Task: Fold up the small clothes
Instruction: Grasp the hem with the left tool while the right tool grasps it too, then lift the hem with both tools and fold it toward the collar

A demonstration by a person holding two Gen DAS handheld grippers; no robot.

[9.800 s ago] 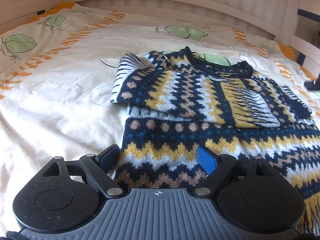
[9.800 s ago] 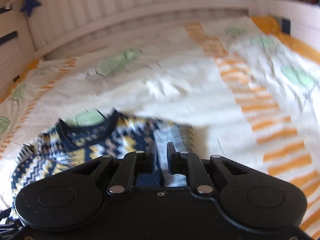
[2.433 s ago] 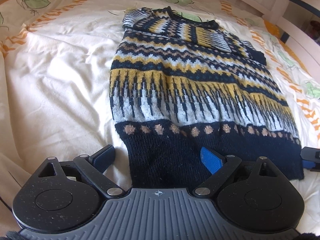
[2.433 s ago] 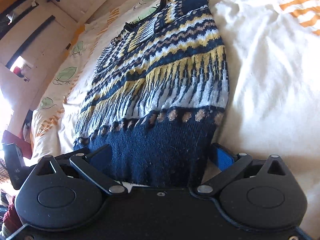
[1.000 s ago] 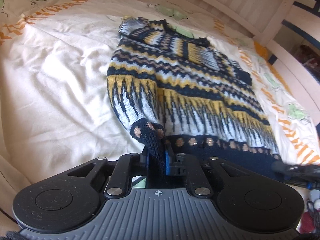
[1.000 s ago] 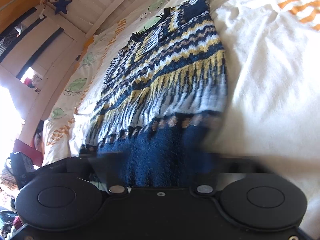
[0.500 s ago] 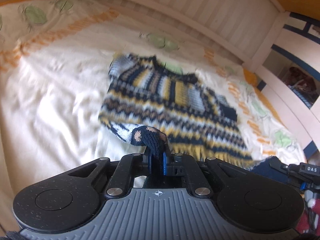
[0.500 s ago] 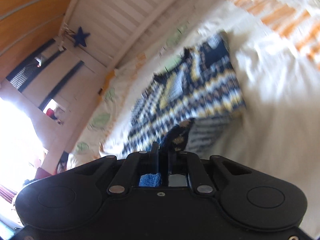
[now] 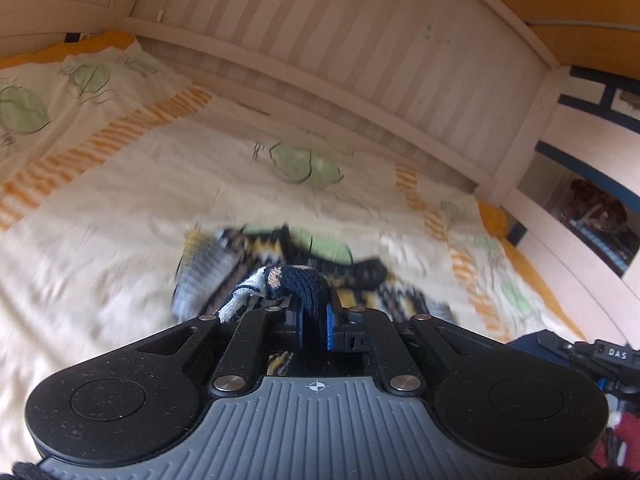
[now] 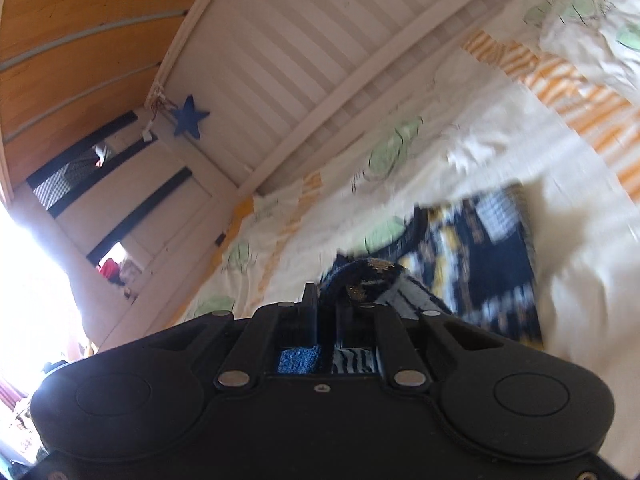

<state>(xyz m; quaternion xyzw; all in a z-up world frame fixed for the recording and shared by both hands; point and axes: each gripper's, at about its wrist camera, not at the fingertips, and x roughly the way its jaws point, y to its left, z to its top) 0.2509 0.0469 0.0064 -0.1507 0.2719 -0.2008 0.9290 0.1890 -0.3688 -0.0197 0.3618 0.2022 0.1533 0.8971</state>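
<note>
L gripper (image 9: 314, 322) clamped on sweater (image 9: 296, 276) hem | R gripper (image 10: 328, 320) same | hem lifted toward collar over bedsheet (image 9: 100, 208) | fold half done, laying down + squaring left

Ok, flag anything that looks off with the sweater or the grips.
Nothing stands out. The left gripper and right gripper each pinch the sweater's navy hem; its collar end lies on the bedsheet, blurred by motion.
</note>
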